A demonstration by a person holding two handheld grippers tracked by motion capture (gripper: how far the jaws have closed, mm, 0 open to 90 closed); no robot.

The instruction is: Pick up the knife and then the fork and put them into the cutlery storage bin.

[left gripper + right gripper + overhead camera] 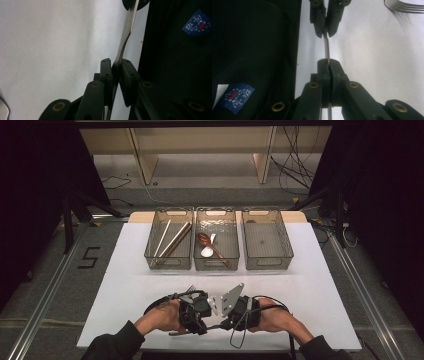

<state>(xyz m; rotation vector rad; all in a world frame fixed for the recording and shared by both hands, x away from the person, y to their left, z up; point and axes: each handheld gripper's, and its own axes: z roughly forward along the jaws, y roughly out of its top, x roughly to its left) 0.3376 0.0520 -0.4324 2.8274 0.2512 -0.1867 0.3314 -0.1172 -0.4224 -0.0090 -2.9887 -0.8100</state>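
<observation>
Both grippers (329, 65) clamped on one thin metal utensil handle (326, 48) between them

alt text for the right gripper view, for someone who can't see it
The right claw is shut on a thin flat metal handle, whose far end the left claw also pinches above the white table. Silver fork tines lie top right; a dark sleeve covers the left.

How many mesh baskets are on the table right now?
3, in a row across the table's far side: the left basket with long sticks, the middle basket with spoons, and the right basket, which looks empty.
</observation>
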